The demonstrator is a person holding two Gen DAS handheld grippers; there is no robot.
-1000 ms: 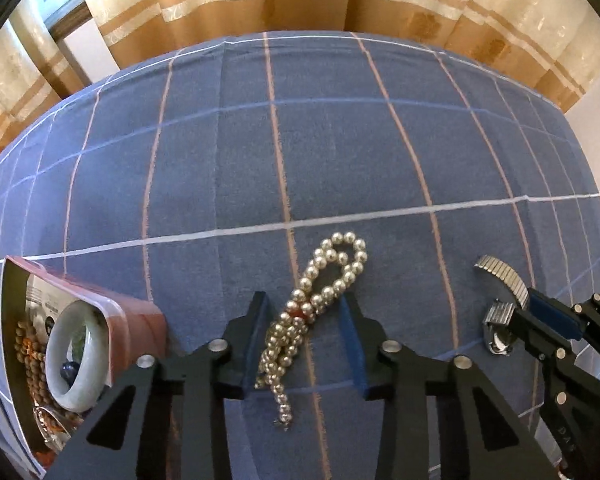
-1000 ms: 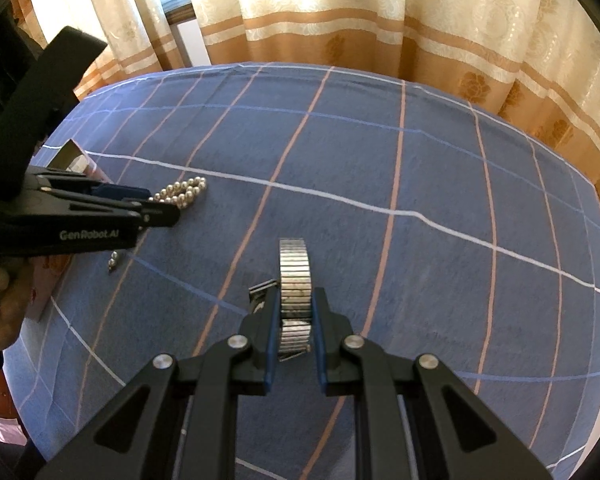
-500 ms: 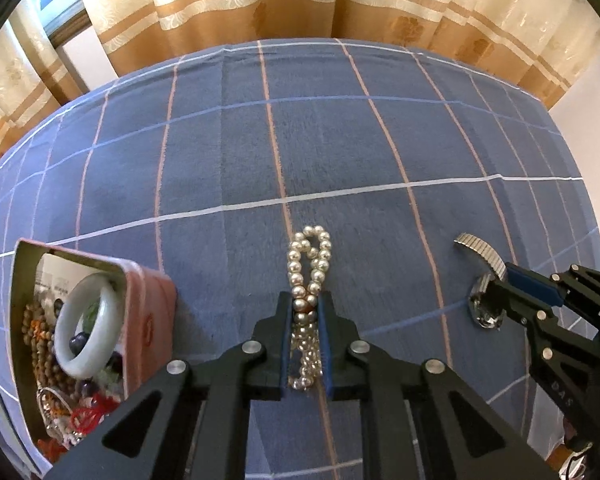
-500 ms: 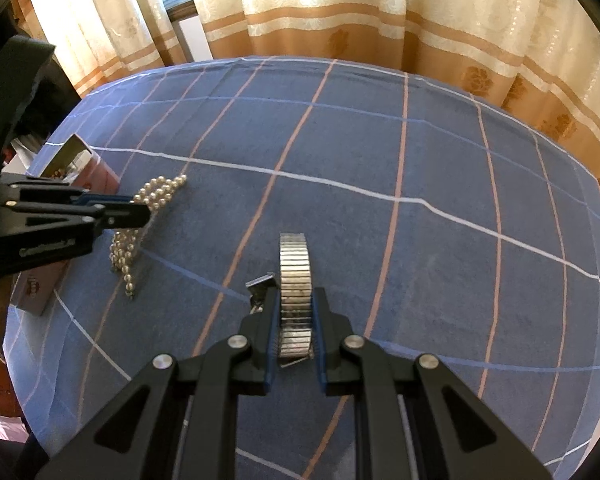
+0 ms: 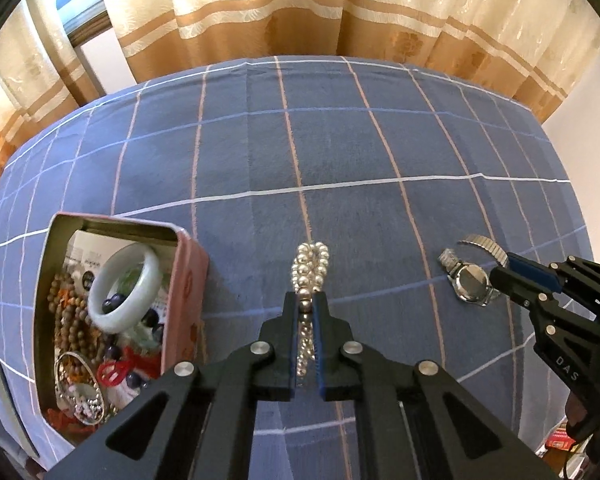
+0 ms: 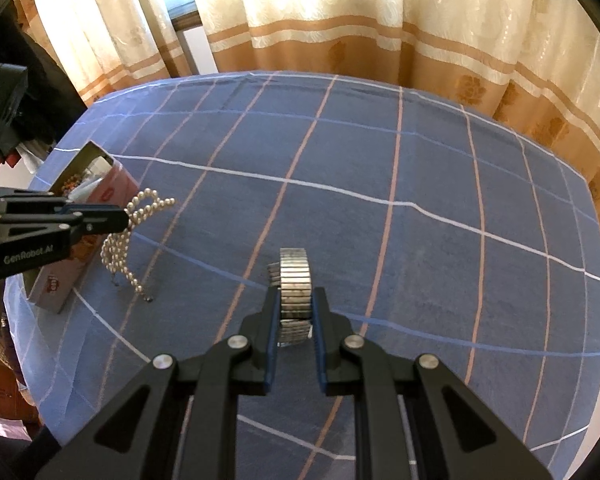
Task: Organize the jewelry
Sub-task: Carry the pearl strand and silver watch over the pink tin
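- The left tool (image 5: 305,308) is clamped on a pearl necklace (image 5: 310,268); a short loop of pearls sticks out past its tips.
- In the right wrist view, the rest of the strand hangs from the left tool (image 6: 126,220), its lower end at or just above the blue checked cloth (image 6: 420,160) on the desk; contact cannot be told.
- The right tool (image 6: 295,304) is clamped on the metal band of a wristwatch (image 6: 295,280), the band arching upward between its jaws.
- In the left wrist view, the watch's round case (image 5: 473,286) shows just ahead of the right tool's tips.
- An open pink tin box (image 5: 188,276) sits on the cloth to the left of the necklace, holding a pale jade bangle (image 5: 126,286), brown bead strings and red trinkets.
- Cream and tan curtains (image 6: 340,20) hang behind the desk.
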